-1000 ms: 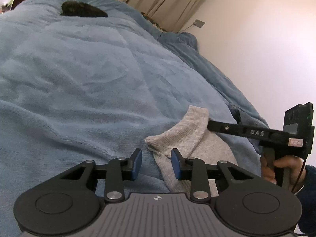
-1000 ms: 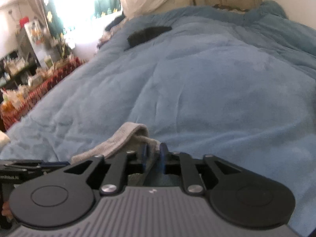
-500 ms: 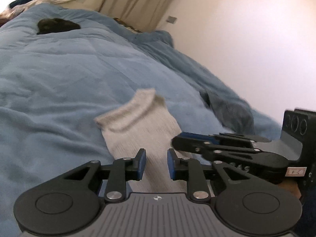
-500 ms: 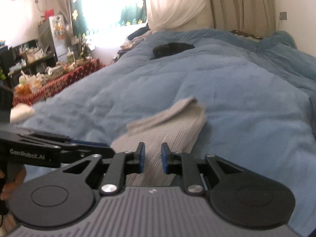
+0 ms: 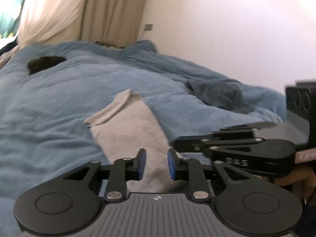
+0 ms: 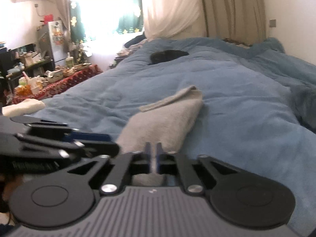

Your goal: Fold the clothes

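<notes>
— What's at nine o'clock on the blanket [image 5: 59, 98]?
— A dark lump [image 5: 45, 64]. The grey garment [image 5: 128, 130] lies at the middle, running back to twelve.
— And the tongs?
— The left gripper [image 5: 156, 165] is closing, jaws narrow around the garment's near end. The right gripper [image 6: 153, 157] has pinched that same end.

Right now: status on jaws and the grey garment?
Left gripper jaws closing, grey garment between them, not yet pinched. Right gripper shut on its near edge. Garment flat on blue duvet. Nothing in the way.
</notes>
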